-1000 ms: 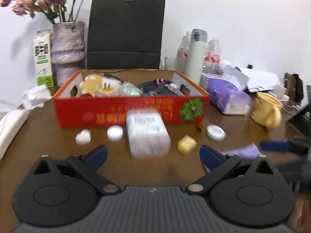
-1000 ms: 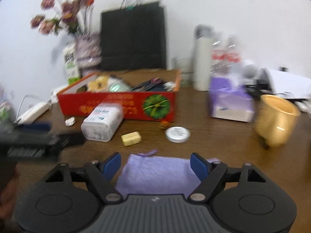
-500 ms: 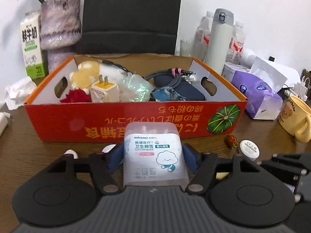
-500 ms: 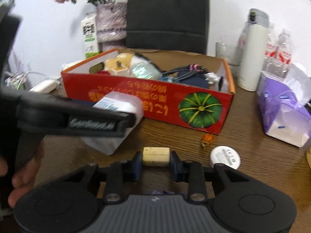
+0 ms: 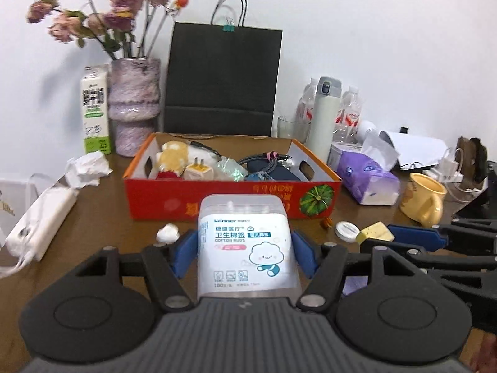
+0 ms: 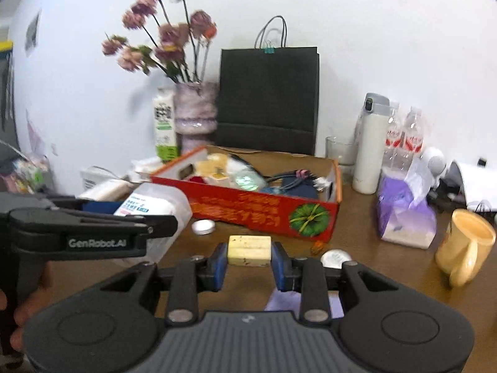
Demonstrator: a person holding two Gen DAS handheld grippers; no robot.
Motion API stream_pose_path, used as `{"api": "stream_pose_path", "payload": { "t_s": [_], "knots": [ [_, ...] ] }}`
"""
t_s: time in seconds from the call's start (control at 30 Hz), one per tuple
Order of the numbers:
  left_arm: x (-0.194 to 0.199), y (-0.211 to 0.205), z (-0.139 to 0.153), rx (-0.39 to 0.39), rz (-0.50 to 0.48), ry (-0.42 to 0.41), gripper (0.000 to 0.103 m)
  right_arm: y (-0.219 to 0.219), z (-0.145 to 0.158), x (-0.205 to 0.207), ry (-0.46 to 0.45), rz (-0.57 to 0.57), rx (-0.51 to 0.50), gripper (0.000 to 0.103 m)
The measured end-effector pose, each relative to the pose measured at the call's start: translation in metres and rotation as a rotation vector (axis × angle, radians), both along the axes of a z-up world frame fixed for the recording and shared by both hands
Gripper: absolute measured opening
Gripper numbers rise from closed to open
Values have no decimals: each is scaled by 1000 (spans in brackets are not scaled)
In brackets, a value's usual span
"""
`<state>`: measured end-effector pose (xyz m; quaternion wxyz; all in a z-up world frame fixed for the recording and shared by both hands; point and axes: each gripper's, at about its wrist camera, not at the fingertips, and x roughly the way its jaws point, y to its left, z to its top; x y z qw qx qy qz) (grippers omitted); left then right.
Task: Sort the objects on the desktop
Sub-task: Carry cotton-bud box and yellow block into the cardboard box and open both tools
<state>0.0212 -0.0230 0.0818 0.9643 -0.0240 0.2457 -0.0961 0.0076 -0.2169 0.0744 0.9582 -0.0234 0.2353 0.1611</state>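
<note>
My left gripper [image 5: 245, 253] is shut on a clear cotton bud box [image 5: 247, 242] and holds it above the table in front of the red cardboard box [image 5: 230, 200]. My right gripper [image 6: 249, 261] is shut on a small yellow block [image 6: 249, 246], lifted off the table. The block also shows in the left wrist view [image 5: 374, 232], and the cotton bud box in the right wrist view [image 6: 155, 205]. The red box [image 6: 264, 209] holds a charger, cables and a plush toy. A round white tin [image 5: 347, 231], a small white lump [image 5: 167, 233] and a purple cloth [image 6: 279, 301] lie on the table.
A yellow mug [image 5: 424, 200] and a purple tissue pack [image 5: 368, 178] stand right of the red box. Behind it are a black paper bag [image 5: 222, 80], a vase with flowers [image 5: 135, 105], a milk carton [image 5: 95, 108], a white flask [image 5: 324, 118] and water bottles. A power strip [image 5: 40, 220] lies at the left.
Both grippers have closed on their objects, the left on the cotton bud box and the right on the yellow block, then lifted them and drawn back from the red box.
</note>
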Motion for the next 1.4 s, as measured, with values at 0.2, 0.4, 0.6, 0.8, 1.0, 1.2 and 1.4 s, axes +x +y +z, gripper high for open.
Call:
{"api": "stream_pose_path", "payload": {
  "t_s": [0.2,0.4,0.6,0.8,1.0,1.2,1.4],
  "knots": [
    [-49,16,-9,-6,-23,47,68,0,-8,-40,21,5,9,29],
    [-74,24,-22,-36,-41,105,68,6,-14,-69,31,-1,14,29],
    [-84,23,-28,-24,-50,124,68,9,-21,-86,38,16,76,29],
    [-61,26,-8,-11,-19,48,68,2,-8,-70,-5,-19,95,29],
    [19,44,53,-19,15,-45,68,-12,41,-10,-104,-50,119,29],
    [155,59,89,-50,33,79,68,-22,63,115,5,-78,183,29],
    [260,56,54,34,105,262,68,-6,34,227,221,-77,142,29]
  ]
}}
